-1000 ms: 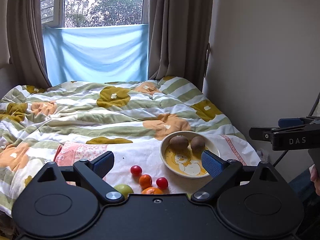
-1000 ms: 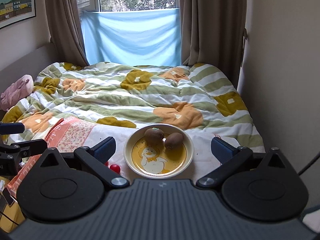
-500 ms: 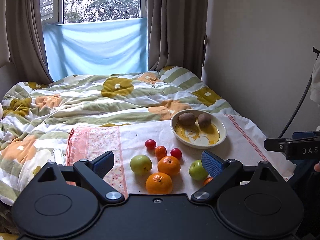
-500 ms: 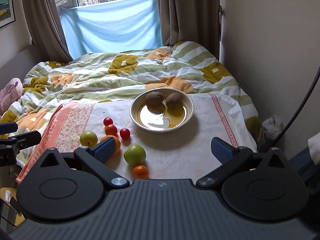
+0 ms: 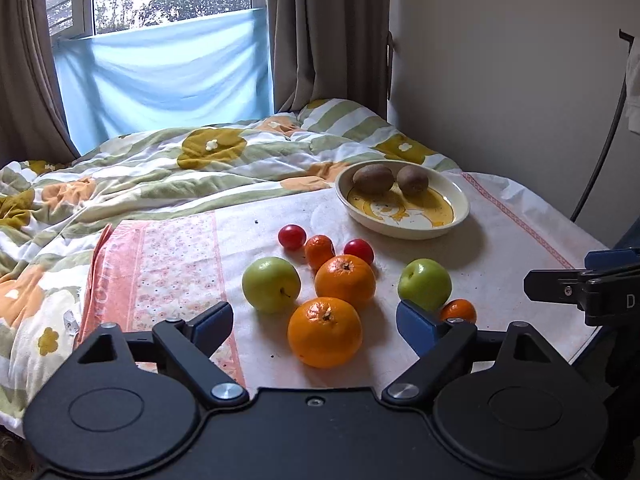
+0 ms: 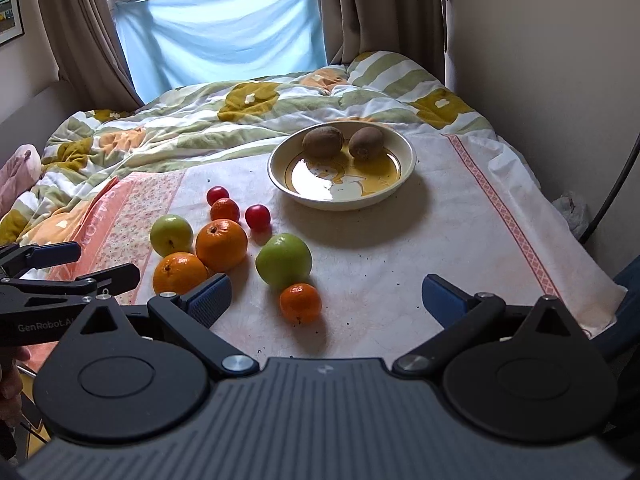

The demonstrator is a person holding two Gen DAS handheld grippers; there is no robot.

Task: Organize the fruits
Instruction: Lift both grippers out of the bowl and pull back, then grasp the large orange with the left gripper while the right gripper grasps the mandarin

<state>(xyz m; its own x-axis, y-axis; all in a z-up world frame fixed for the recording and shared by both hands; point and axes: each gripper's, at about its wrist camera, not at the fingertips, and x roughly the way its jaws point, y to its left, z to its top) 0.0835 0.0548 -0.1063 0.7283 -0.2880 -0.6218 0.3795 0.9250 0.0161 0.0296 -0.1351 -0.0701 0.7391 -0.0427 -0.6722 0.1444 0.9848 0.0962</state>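
A cream bowl (image 5: pixel 460 208) (image 6: pixel 406 162) holds two kiwis (image 5: pixel 373 178) (image 6: pixel 323 141) at the far side of a white cloth. In front of it lie two large oranges (image 5: pixel 325 332) (image 6: pixel 221 245), two green apples (image 5: pixel 271 284) (image 6: pixel 283 261), small mandarins (image 6: pixel 300 303) and red cherry tomatoes (image 5: pixel 292 237) (image 6: pixel 257 217). My left gripper (image 5: pixel 314 324) is open and empty, low over the near orange. My right gripper (image 6: pixel 326 300) is open and empty, just behind the nearest mandarin.
The cloth (image 6: pixel 460 240) covers a table pushed against a bed with a flowered quilt (image 5: pixel 160 168). A wall (image 6: pixel 560 60) runs along the right, with a black cable (image 5: pixel 600 152). Curtains and a window stand at the back.
Both grippers have tilted down and closed in on the fruit, so the loose fruit and bowl now fill more of each view. Both jaws stay open.
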